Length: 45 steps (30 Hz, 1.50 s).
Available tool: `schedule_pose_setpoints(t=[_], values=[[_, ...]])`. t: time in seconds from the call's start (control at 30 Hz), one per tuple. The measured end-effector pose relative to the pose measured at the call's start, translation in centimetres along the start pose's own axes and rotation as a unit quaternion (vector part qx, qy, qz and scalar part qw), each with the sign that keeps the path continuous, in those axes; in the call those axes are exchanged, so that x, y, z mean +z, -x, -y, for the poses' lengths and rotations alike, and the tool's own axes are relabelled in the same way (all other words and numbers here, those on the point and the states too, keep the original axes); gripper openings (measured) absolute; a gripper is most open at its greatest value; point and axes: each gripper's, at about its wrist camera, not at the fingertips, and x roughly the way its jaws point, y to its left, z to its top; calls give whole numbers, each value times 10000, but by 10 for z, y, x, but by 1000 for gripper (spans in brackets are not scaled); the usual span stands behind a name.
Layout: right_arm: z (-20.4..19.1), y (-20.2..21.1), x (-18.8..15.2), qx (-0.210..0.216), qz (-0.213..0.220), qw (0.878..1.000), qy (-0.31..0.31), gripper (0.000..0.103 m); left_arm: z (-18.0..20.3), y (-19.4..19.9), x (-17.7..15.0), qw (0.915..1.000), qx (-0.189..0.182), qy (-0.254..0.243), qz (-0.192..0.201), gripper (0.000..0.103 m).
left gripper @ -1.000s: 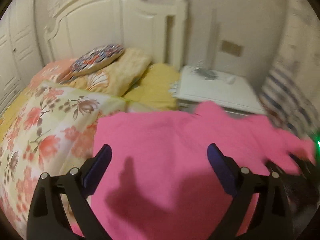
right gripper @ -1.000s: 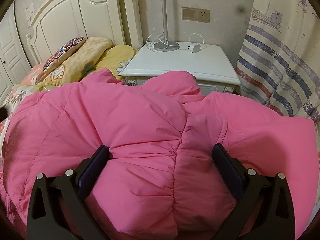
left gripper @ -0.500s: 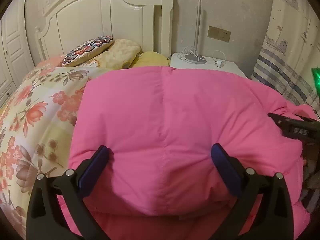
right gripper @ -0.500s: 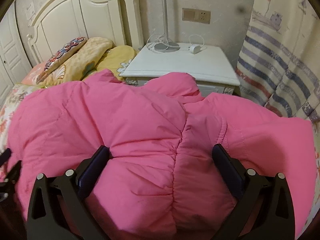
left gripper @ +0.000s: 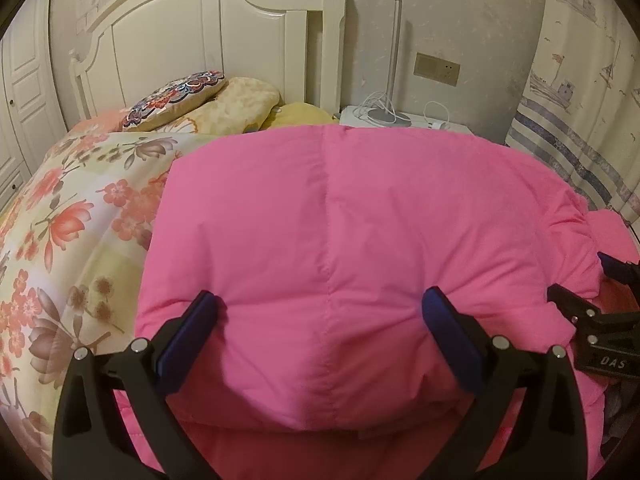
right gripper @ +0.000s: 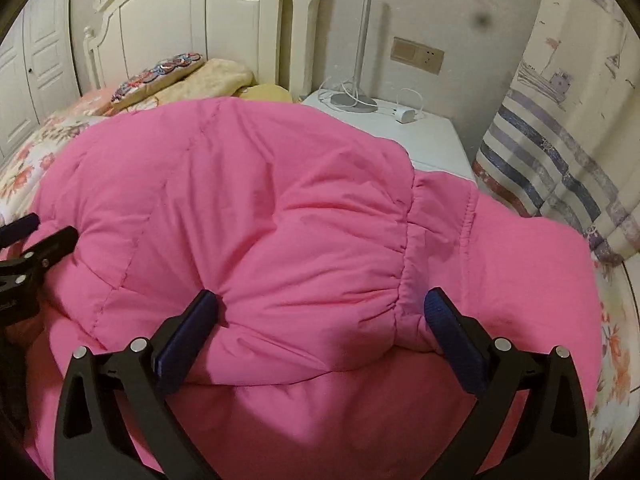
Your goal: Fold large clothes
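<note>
A puffy pink jacket (left gripper: 360, 220) lies folded over itself on the bed, its doubled edge bulging toward me. My left gripper (left gripper: 320, 308) is open, and both blue pads (left gripper: 188, 336) dent the fold's left part, with the padding swelling between them. My right gripper (right gripper: 320, 308) is open as well, straddling a gathered seam on the jacket (right gripper: 240, 200) near its right end. Each gripper shows at the edge of the other's view: the right gripper (left gripper: 580, 276) and the left gripper (right gripper: 50, 228). The lower layer of the jacket is mostly hidden.
A floral quilt (left gripper: 68, 232) covers the bed to the left, with pillows (left gripper: 188, 92) against the white headboard (left gripper: 200, 32). A white nightstand (right gripper: 424, 136) with a lamp base and cables stands behind the jacket. A striped curtain (right gripper: 560, 152) hangs at the right.
My left gripper swung in from the flat jacket and came down on the folded edge. The jacket's far part has been laid over toward me. My right gripper kept its place on the gathered seam.
</note>
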Motion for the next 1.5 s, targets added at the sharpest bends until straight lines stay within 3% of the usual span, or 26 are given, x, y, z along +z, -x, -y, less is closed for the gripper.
schedule_pose_setpoints(t=[0.5, 0.67, 0.8, 0.9, 1.0, 1.07, 1.13, 1.2, 1.23, 1.3, 1.4, 1.47, 1.5], values=[[4, -20, 0, 161, -317, 9993, -147, 99, 0, 0, -2, 9999, -94, 71, -24, 101], [2, -14, -2, 130, -235, 9996, -126, 99, -1, 3, -4, 9999, -89, 128, 7, 101], [0, 9, -1, 87, -254, 9995, -157, 99, -14, 9, -5, 9990, -322, 323, 0, 101], [0, 57, -8, 684, 21, 9973, -275, 99, -39, 36, -8, 9954, -519, 805, -21, 101], [0, 91, -25, 866, -18, 9962, -138, 99, -52, 74, -18, 9934, -742, 873, -63, 101], [1, 100, -42, 922, -204, 9955, -83, 99, -53, 97, -33, 9962, -645, 586, -2, 101], [0, 104, -67, 903, -405, 9951, 3, 99, -51, 113, -57, 9995, -273, 151, 42, 101], [-3, 91, -94, 488, -755, 9956, 256, 99, -55, 106, -80, 9997, 96, -113, -187, 101], [-3, 85, -104, 504, -836, 9949, 238, 99, -60, 94, -90, 9988, 223, -152, -408, 101], [11, 81, -114, 906, -771, 9927, -207, 99, -69, 84, -94, 9980, 229, 6, -586, 101], [12, 94, -114, 581, -890, 9939, -299, 99, -73, 88, -89, 9979, 314, 138, -552, 101], [10, 114, -121, 647, -917, 9931, -336, 99, -72, 103, -92, 9981, 333, 180, -491, 100], [8, 131, -128, 746, -811, 9934, -310, 99, -70, 121, -97, 9989, 141, 230, -381, 100]])
